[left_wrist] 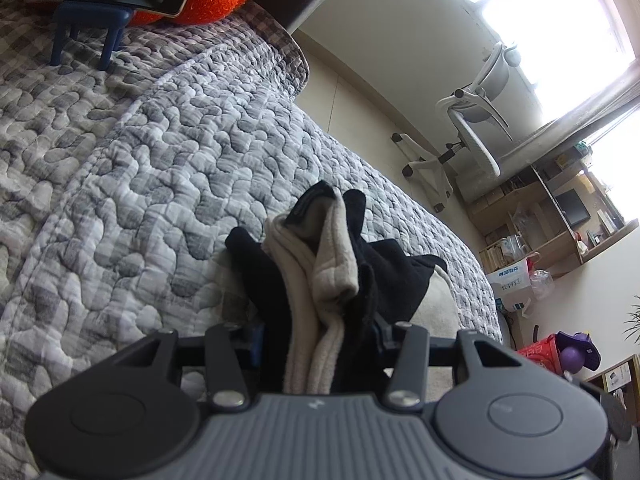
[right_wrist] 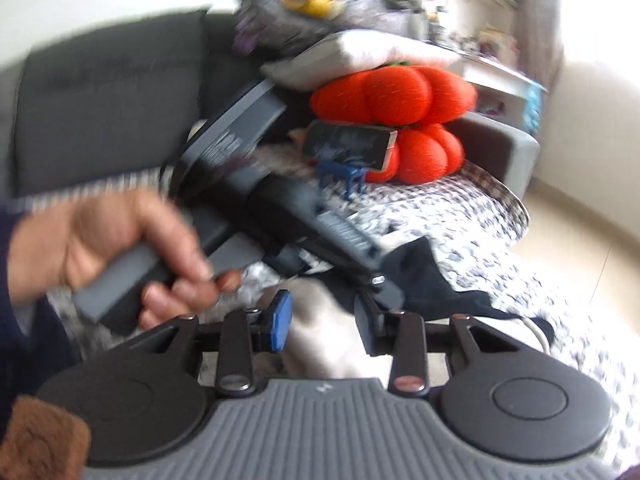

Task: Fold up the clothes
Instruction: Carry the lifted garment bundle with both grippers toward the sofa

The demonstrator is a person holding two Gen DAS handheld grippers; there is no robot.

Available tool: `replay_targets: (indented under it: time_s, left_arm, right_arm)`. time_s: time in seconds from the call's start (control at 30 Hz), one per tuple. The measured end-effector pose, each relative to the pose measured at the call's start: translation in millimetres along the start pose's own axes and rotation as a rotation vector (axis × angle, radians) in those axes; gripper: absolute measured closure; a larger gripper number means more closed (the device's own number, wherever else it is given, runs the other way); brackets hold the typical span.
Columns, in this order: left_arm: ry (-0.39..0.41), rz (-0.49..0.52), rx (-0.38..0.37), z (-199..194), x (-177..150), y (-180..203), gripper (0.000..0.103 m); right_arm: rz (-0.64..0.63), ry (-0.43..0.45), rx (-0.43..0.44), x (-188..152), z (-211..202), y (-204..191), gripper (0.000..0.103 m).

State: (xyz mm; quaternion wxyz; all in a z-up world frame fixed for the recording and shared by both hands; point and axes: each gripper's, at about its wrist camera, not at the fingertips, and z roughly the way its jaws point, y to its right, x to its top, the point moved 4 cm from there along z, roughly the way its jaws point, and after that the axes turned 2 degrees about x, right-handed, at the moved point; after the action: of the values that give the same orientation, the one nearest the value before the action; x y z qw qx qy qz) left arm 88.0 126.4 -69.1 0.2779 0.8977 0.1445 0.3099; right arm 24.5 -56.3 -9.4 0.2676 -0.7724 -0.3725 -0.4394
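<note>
Garment [left_wrist: 320, 280], black with beige lining, sits bunched and clamped in my left gripper [left_wrist: 320, 336], its long axis running straight away from the camera over the quilted bedspread [left_wrist: 120, 160]; my right gripper [right_wrist: 324, 320] hangs with fingers apart above it.

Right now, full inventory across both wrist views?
garment: 1, black and beige, bunched in the left gripper
quilt: 1, grey-white, covering the bed
cushions: several, orange, at the bed's head
phone: 1, dark, on a stand
stand: 1, blue, on the quilt
office chair: 1, white, by the window
shelves: 1 unit, wooden, far wall
left gripper: clamped on the garment
right gripper: open, over beige fabric
hand: 1, holding the left gripper's handle
</note>
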Motion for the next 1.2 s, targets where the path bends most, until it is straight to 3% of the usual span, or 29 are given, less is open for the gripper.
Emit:
replay_targets:
  time_s: [0.13,0.27,0.43,0.77,1.2]
  left_arm:
    - [0.005,-0.016,-0.004,-3,-4,-3,0.055]
    - [0.002,-0.037,-0.012,-2,-4,-6,0.054]
    - [0.0,-0.061,-0.018,-1,-5,-8,0.053]
    - [0.0,-0.07,-0.018,-4,-7,-10,0.053]
    - [-0.002,-0.078,-0.022,-6,-9,-12,0.053]
  right_arm:
    - [0.372,0.012,-0.116,-6,-14,72,0.064]
    - [0.758,-0.078,-0.181,-43,-14,126,0.063]
    - [1.03,-0.065,-0.084,-63,-10,143,0.06]
    - [1.117,-0.071,-0.032,-70,8,153,0.048]
    - [1.085,0.017,-0.058,-64,20,163,0.046]
